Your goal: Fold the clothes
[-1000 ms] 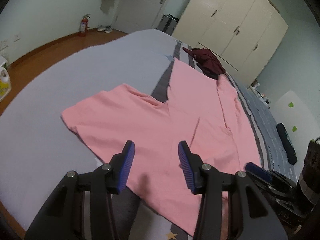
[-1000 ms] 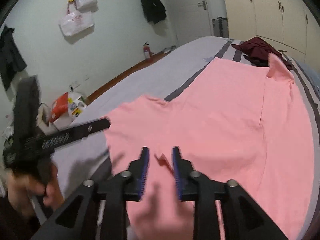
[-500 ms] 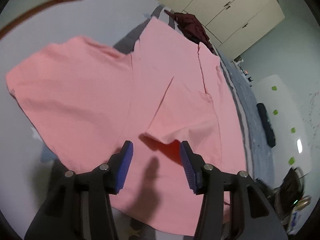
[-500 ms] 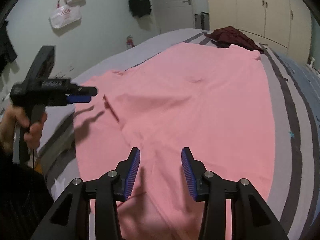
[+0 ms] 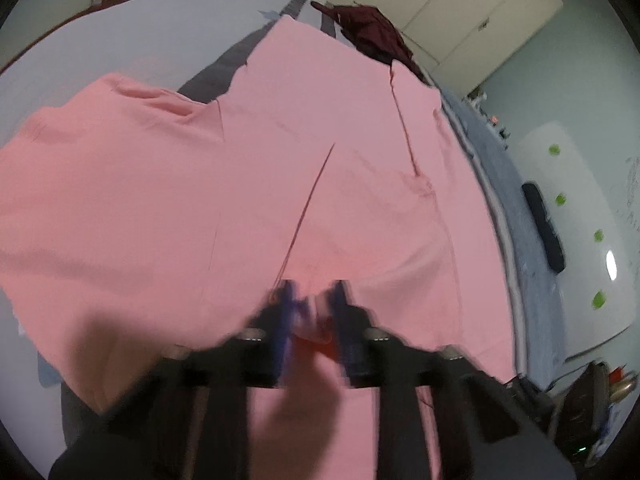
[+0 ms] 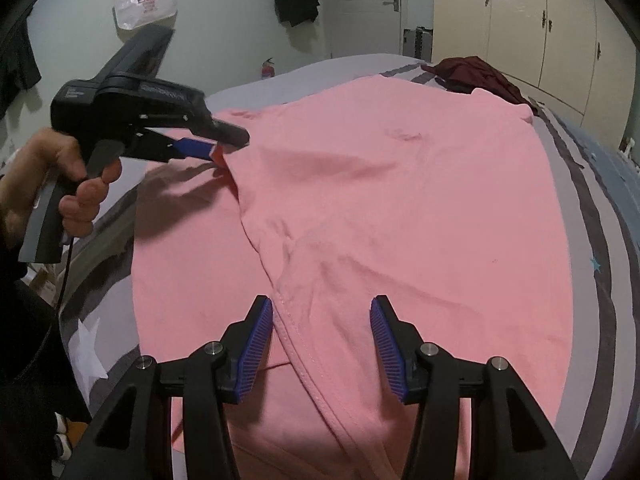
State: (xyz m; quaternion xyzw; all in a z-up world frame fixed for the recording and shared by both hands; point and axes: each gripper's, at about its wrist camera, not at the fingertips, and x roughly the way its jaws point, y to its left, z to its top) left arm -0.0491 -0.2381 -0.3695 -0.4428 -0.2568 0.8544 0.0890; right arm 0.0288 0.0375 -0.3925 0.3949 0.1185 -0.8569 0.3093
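Observation:
A pink shirt [image 6: 400, 208] lies spread over the bed, with a sleeve or panel folded across its middle. In the left wrist view my left gripper [image 5: 314, 308] is blurred, its blue fingers drawn close with a pinch of pink cloth between them. The right wrist view shows the same left gripper [image 6: 216, 150], held in a hand, shut on the fold's edge and lifting it slightly off the bed. My right gripper [image 6: 322, 340] is open just above the shirt's stitched hem [image 6: 296, 344], which runs between its fingers without being held.
The grey bed [image 6: 592, 208] has dark stripes and star prints. A dark red garment [image 6: 476, 76] lies at its far end, near cream wardrobes [image 6: 520, 20]. A black pouch [image 5: 544, 228] sits at the bed's right side. Clutter stands on the floor at the left.
My left gripper dropped onto the folded pink edge and closed on it. The right gripper opened wider and moved in over the hem.

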